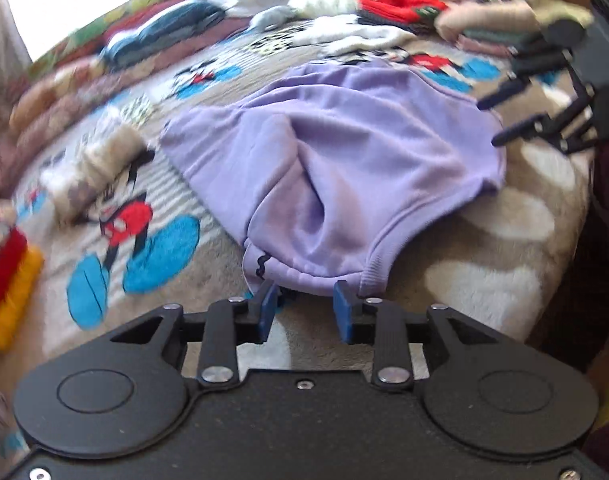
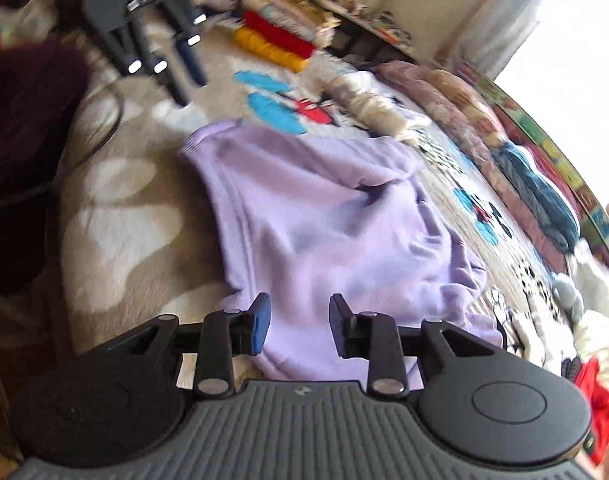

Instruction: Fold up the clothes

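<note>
A lilac sweatshirt [image 1: 336, 168] lies rumpled on the cartoon blanket [image 1: 152, 216] of a bed, its ribbed edge just ahead of the left gripper [image 1: 304, 308]. Those fingers [image 1: 344, 316] stand apart and hold nothing. The right gripper [image 2: 300, 324] hovers over the opposite edge, fingers [image 2: 260, 324] also apart and empty. Best to pinch both edges squarely at the seams, then pull taut to flatten the creases before folding.

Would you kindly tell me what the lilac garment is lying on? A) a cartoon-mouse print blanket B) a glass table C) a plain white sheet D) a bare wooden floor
A: the lilac garment lies on a blanket printed with a cartoon mouse in red shorts.
</note>
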Demonstrator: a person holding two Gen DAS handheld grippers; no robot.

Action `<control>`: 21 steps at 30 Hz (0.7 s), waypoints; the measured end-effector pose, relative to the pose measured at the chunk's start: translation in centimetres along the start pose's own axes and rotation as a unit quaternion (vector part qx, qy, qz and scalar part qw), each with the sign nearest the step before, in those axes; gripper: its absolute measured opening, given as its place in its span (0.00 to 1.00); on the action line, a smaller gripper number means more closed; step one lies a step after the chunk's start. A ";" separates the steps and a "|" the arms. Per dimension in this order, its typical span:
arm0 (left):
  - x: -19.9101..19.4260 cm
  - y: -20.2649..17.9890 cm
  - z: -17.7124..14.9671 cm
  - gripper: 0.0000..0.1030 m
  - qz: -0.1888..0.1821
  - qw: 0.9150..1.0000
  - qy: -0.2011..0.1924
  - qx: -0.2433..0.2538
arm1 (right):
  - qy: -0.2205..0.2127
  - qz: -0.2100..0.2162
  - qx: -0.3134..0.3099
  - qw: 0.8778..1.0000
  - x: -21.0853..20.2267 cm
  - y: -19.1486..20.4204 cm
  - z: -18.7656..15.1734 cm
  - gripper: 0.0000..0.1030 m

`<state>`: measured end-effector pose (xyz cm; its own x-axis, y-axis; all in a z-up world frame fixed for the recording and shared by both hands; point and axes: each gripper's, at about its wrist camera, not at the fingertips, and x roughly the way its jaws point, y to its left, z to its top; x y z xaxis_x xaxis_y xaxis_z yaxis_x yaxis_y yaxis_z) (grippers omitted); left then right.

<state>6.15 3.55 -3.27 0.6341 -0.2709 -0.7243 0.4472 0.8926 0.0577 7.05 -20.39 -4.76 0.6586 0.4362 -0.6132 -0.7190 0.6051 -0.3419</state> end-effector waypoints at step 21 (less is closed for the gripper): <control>-4.8 0.6 -5.0 0.68 -0.155 0.916 0.036 -0.368 | -0.164 0.014 0.735 0.658 10.0 -19.5 -18.2 0.56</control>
<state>0.19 7.22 -3.20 0.4927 -0.5521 -0.6726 0.0363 0.7853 -0.6181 23.57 -39.97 -17.21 0.8354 0.4354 -0.3354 0.1000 0.4797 0.8717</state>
